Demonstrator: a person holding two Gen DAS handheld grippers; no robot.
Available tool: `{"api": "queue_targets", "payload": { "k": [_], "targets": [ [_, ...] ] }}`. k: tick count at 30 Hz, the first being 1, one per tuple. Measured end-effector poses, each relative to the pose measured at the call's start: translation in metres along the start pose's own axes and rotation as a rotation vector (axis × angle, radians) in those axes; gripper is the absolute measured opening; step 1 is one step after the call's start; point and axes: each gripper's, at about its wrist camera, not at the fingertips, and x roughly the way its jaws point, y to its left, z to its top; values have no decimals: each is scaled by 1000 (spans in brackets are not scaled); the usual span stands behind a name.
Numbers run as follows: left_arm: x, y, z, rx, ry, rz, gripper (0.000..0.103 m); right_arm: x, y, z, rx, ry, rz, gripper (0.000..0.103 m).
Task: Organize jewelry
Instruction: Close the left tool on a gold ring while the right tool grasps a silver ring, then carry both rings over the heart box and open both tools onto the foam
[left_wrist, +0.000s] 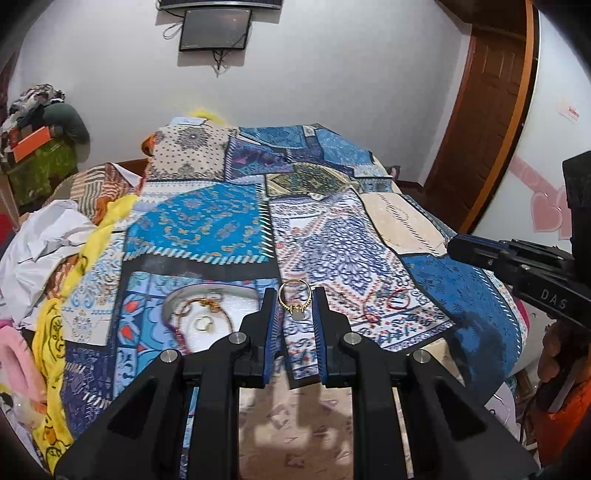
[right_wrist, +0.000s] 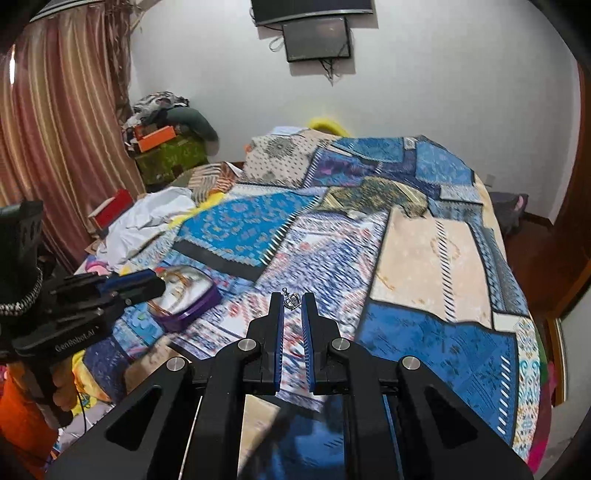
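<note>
The left gripper (left_wrist: 294, 302) is clenched on a gold ring (left_wrist: 293, 300), which stands upright between the blue pads, above the patchwork bedspread (left_wrist: 207, 221). The right gripper (right_wrist: 292, 302) is clenched on a small silver charm (right_wrist: 291, 300) that shows only at the very tips; its exact form is too small to tell.

Just left of the left gripper lies the jewelry box (left_wrist: 173, 306), open, with a white lining. Inside it lie a gold bangle (left_wrist: 195, 306) and another ring (left_wrist: 203, 324). On the other side of this gripper, a little further off the box, a red string bracelet (left_wrist: 397, 300) rests on the bedspread, not yet collected.

Both pieces seem on the way to the box, and the danger is in the thin grip. The ring is held only by its edges, so a tilt or a quick move could make it turn and slip out. The charm is held at the last part of the tips and may drop. On such a busy pattern a fallen small piece would be hard to find again. If both grippers reach the box together, they may also knock each other.

Behind the box are white cloth (left_wrist: 48, 240) and yellow fabric (left_wrist: 107, 225), and further back the wall with a dark screen (left_wrist: 214, 29).
</note>
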Motion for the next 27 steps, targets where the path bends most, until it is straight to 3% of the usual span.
{"api": "queue_targets", "payload": {
  "k": [15,27],
  "targets": [
    [-19,54,-12,-56,-15,75,17,38,70,19,-85,3,141,8],
    [6,70,-20,-77,28,57,17,74,93,25,-110,52,176,8]
  ]
}}
